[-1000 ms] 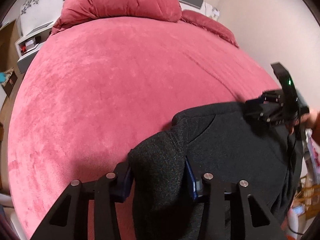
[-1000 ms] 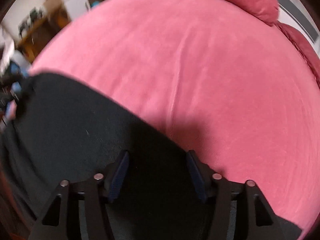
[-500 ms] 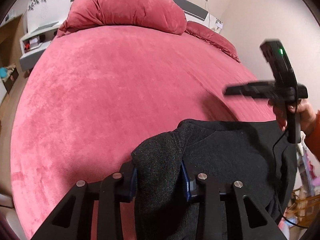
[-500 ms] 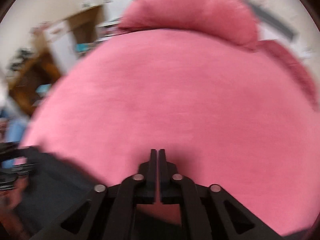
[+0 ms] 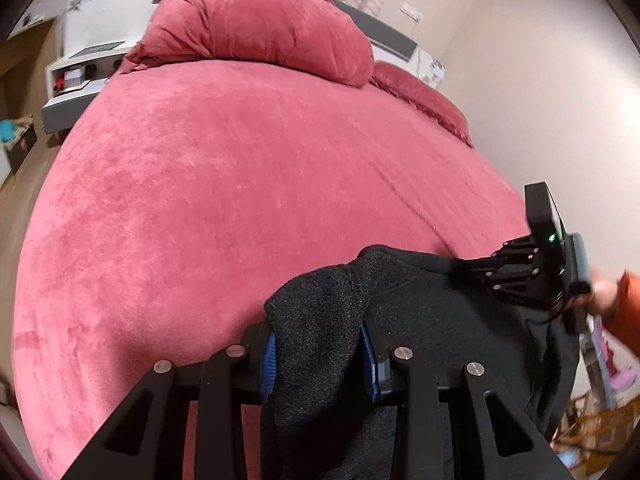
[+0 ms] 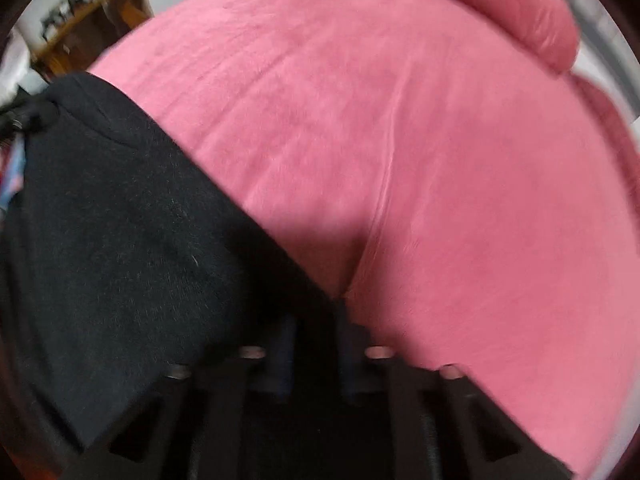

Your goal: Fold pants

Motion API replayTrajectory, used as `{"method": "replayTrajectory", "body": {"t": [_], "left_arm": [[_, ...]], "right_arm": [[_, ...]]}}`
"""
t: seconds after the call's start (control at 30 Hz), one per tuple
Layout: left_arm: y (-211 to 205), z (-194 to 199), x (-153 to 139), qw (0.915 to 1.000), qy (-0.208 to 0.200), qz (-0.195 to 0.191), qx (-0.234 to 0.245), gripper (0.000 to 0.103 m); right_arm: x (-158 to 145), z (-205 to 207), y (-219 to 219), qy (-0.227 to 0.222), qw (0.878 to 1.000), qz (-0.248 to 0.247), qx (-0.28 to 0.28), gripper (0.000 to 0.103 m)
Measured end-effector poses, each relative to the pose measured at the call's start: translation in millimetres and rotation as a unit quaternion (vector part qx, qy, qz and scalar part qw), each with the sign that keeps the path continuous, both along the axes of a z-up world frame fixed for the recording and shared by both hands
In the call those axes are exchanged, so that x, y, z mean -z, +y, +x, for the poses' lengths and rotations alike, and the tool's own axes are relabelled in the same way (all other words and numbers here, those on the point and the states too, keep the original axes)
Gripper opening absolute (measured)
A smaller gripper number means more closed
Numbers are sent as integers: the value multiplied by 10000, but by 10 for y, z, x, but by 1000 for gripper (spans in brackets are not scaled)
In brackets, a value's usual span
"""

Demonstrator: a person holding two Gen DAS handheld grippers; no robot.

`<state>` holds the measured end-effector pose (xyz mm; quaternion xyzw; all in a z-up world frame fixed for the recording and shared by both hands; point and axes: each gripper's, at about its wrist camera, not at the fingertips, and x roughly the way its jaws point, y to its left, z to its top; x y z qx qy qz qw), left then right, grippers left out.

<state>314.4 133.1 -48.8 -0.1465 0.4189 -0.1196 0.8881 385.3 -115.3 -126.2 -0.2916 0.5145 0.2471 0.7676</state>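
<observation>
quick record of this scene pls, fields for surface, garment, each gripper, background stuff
surface: bed with a pink-red cover
garment: black pants, bunched at the near edge of the bed
left gripper: shut on a fold of the pants, blue pads on either side of it
right gripper: fingers close together at the pants edge after just closing; view blurred, grip unclear
person: hand in an orange sleeve holding the right gripper
far end: pillow in the same colour
background: white bedside unit
</observation>
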Motion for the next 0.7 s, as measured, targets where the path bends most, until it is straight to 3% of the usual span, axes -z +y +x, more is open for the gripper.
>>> {"method": "replayTrajectory", "body": {"t": [0.07,0.17,0.2,0.27,0.3,0.37,0.4,0.43,0.47,0.5,0.6,0.7], "left_arm": [[84,23,-54,9999,1,-102,-122,33],[230,85,-106,9996,27,-169,-211,33],[241,102,-106,9997,50,-163,-175,33],[219,144,-83,9998,91,-35,-169,33],[203,178,-43,9997,152,22,-182,33],[149,304,166,9985,458,263,-118,35],[136,363,287,9973,631,371,-42,45],[161,395,387,9967,696,422,-55,54],[221,381,437,9971,638,385,-152,71],[303,319,450,9976,584,259,-272,78],[506,19,424,9970,474,-332,-520,82],[640,-448,459,9943,616,-336,-809,87]], "right_arm": [[-100,54,183,-423,9991,-73,14,7],[-413,256,296,-984,9918,662,473,0],[-597,366,339,-1330,9835,1012,691,0],[-926,653,459,-1607,9640,1829,1069,0],[-1010,793,547,-1694,9562,1994,1309,0],[-1005,833,593,-1473,9456,2393,1640,4],[-988,816,618,-1221,9388,2745,1686,23],[-941,685,584,-1147,9370,2852,1660,46],[-939,562,513,-1144,9390,2843,1560,51],[-865,345,508,-1170,9435,2756,1420,51],[-668,-131,258,-1206,9526,2444,1351,51],[-528,-851,-494,-1094,9424,2524,1903,52]]}}
